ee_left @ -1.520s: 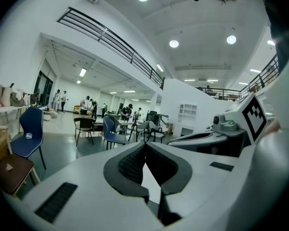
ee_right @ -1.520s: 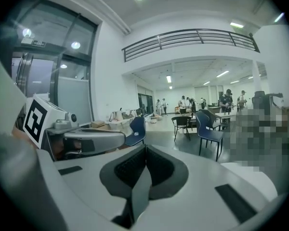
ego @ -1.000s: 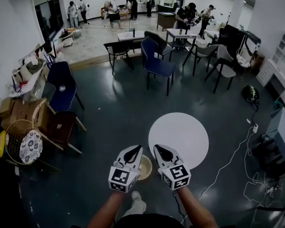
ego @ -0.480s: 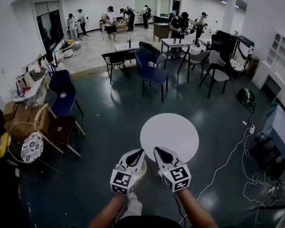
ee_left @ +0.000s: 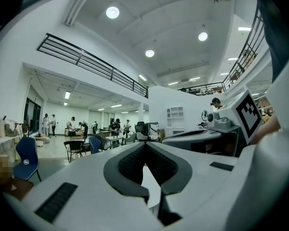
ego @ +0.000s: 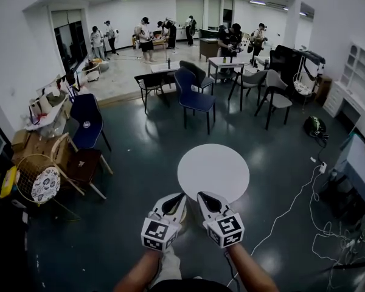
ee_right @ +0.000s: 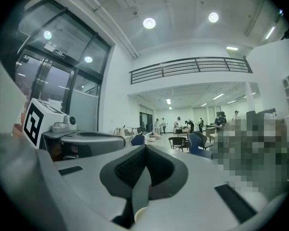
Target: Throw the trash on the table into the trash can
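Left white hand-held gripper [ego: 174, 199] with a marker cube, jaws pressed together. Right white hand-held gripper [ego: 205, 198] just beside it, jaws together too, both pointing level. Round white table [ego: 213, 170] stands just ahead of both tips. Tan round trash can [ego: 183, 216] sits on the dark glossy floor [ego: 140, 157] below and between the grippers, mostly hidden by them.

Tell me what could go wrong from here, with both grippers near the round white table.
1. A white cable lies on the floor right of the round white table, trailing toward the person: probably a trip hazard.
2. The left gripper and right gripper are both shut and empty, and no trash can be made out on the tabletop, so a grab may go astray.
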{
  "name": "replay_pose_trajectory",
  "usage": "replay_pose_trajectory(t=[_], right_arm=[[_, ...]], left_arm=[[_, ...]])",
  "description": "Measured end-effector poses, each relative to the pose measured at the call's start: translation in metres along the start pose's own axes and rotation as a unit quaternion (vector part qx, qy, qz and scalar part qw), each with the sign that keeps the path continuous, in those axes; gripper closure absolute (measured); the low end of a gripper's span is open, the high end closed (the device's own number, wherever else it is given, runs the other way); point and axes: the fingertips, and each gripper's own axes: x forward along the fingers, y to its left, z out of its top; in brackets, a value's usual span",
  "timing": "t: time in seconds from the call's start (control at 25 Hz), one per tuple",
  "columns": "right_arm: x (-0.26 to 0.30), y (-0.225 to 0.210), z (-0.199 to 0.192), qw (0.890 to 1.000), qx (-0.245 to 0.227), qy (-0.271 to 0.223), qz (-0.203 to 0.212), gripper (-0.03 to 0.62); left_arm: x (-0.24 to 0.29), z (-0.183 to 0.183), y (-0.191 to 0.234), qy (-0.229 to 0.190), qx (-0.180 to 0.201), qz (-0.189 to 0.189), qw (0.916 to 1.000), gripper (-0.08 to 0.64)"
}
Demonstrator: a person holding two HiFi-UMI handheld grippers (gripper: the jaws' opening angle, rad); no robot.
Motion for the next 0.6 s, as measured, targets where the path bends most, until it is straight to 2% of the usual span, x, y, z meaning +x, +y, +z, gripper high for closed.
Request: replay_pose_trajectory(t=[0.32,0.6], right_arm=[[-0.042,0.011,-0.002,1.0,-0.001,-0.004,0.003,0.574],[-0.061,0.022,-0.004,1.0,0.004,-0.01,0.003,0.574]], left_arm=[[-0.031,-0.002,-0.038,0.006,0.002,0.013,0.9999,0.545],[-0.056,-0.001,-0.05,0.008,0.007,0.024,0.9997,0.545]])
